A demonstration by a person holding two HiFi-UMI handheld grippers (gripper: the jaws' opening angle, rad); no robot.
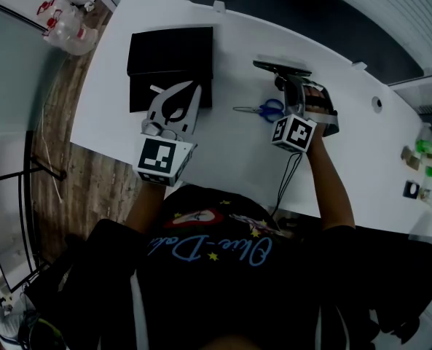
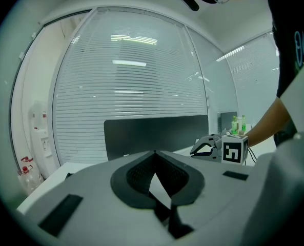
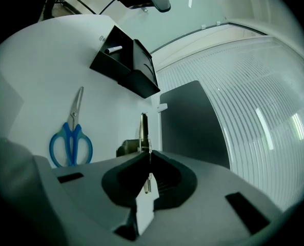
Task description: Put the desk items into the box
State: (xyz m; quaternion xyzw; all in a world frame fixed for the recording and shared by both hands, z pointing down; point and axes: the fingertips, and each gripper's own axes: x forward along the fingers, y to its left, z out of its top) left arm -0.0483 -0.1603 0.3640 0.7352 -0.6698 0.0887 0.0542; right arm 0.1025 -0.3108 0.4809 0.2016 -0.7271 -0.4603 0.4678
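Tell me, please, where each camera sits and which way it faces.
Head view: on the person's head, looking steeply down at the white desk; forearms, left tool, right tool show.
Left gripper view: on the left tool, facing toward window blinds; its shut jaws and the right tool show.
Right gripper view: on the right tool, facing scissors and black box; its jaws pinch a dark item.
Shared: head and right gripper views both show scissors and box.
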